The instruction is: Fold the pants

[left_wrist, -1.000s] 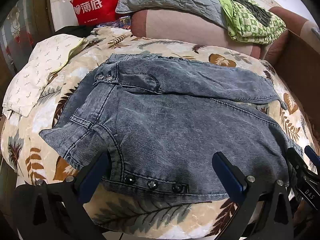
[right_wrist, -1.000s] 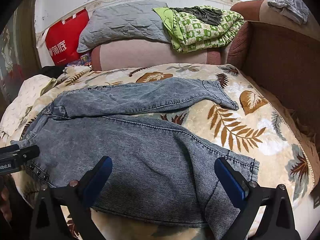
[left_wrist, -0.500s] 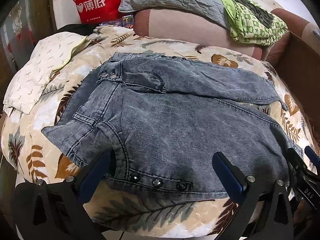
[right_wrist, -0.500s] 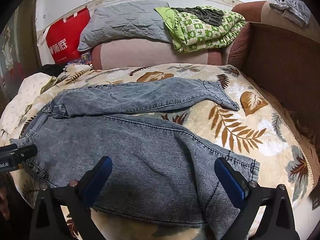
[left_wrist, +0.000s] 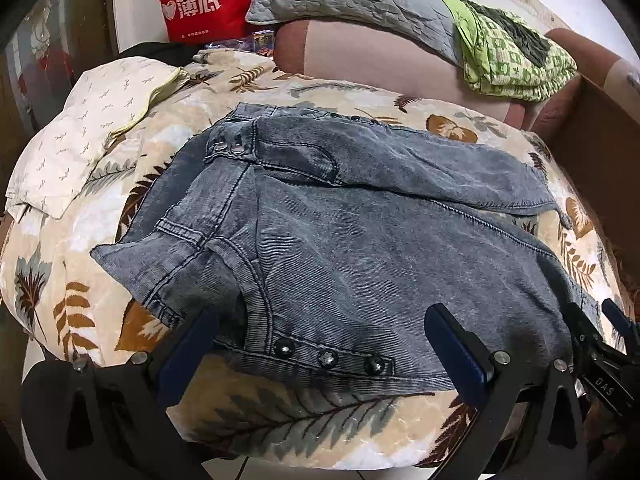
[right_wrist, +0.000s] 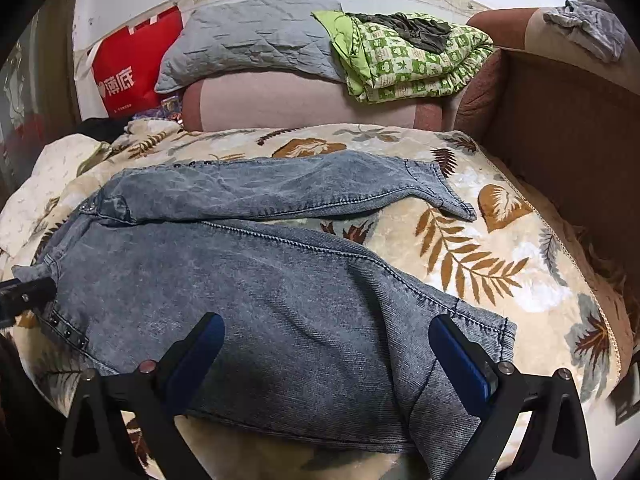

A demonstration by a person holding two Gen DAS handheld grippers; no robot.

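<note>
The jeans [left_wrist: 360, 248] lie spread across the leaf-print blanket [left_wrist: 280, 412], taking up most of its middle and reaching to its near edge. The waist points toward the blanket's left side, where a waistband flap [left_wrist: 152, 268] sticks out; the legs run toward the right side. The far leg [right_wrist: 280, 188] lies flat with its cuff near the blanket's far right corner, and the near leg [right_wrist: 300, 320] ends at a cuff beside the near right edge. A row of three studs [left_wrist: 328, 356] sits along the near hem of the jeans. The left gripper [left_wrist: 320, 352] hovers at the near edge over the waist end, fingers spread wide, holding nothing, the left one at the waistband flap. The right gripper [right_wrist: 326, 356] hovers at the near edge over the near leg, fingers also spread wide and empty, the cloth showing between them. At the blanket's left edge lies a cream sheet [left_wrist: 80, 136]. Beyond the far edge a pink cushion [right_wrist: 300, 100] carries a grey pillow [right_wrist: 256, 40] and a folded green quilt [right_wrist: 408, 56], with a red bag [right_wrist: 132, 68] to their left.
</note>
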